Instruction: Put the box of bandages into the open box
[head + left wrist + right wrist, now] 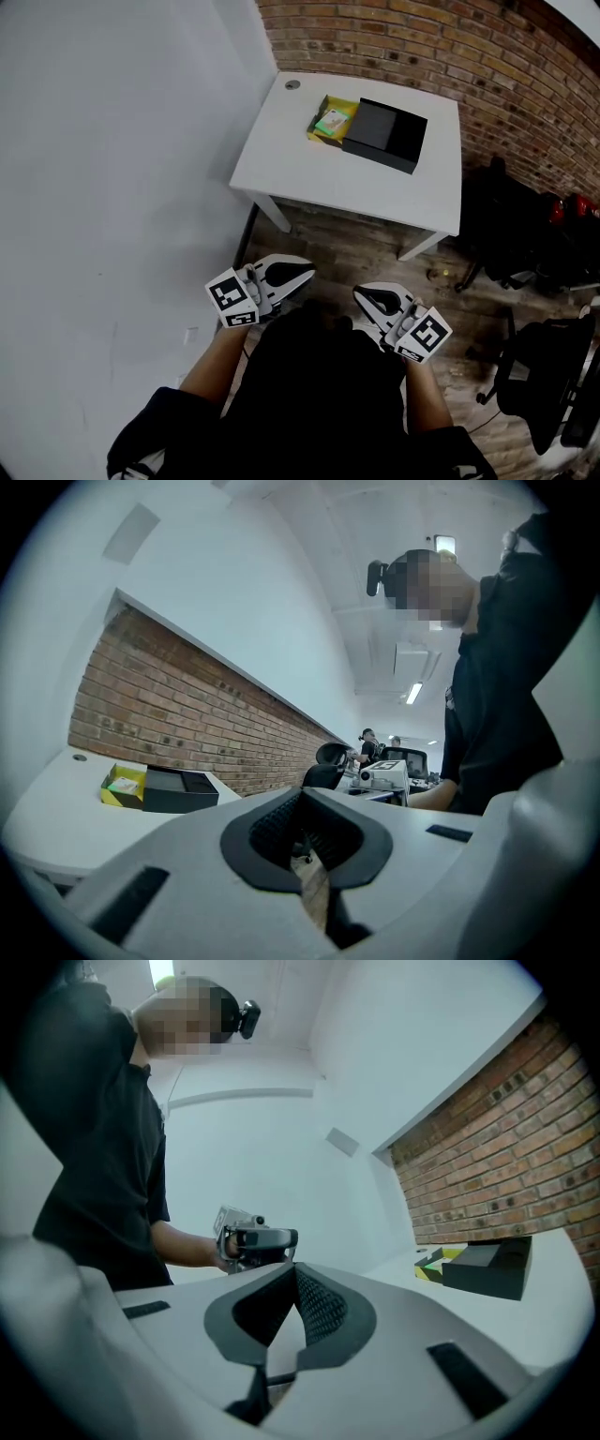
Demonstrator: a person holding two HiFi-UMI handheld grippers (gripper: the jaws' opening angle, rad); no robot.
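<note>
The tabletop (375, 187) is a smooth, matt white board. The open box (325, 101) looks like yellow card, and the box of bandages (332, 122) like printed card. The black box (386, 136) has an even, matt face. The brick wall (441, 42) is rough and red, while the side wall (112, 141) is smooth matt paint. The floor (347, 248) is worn wood plank. The left hand-held gripper (292, 274) and the right hand-held gripper (373, 300) have smooth, matt white plastic shells and black ribbed pads (272, 822).

The open box (342, 106) is yellow, the table (375, 187) white, the wall (422, 47) red brick.
</note>
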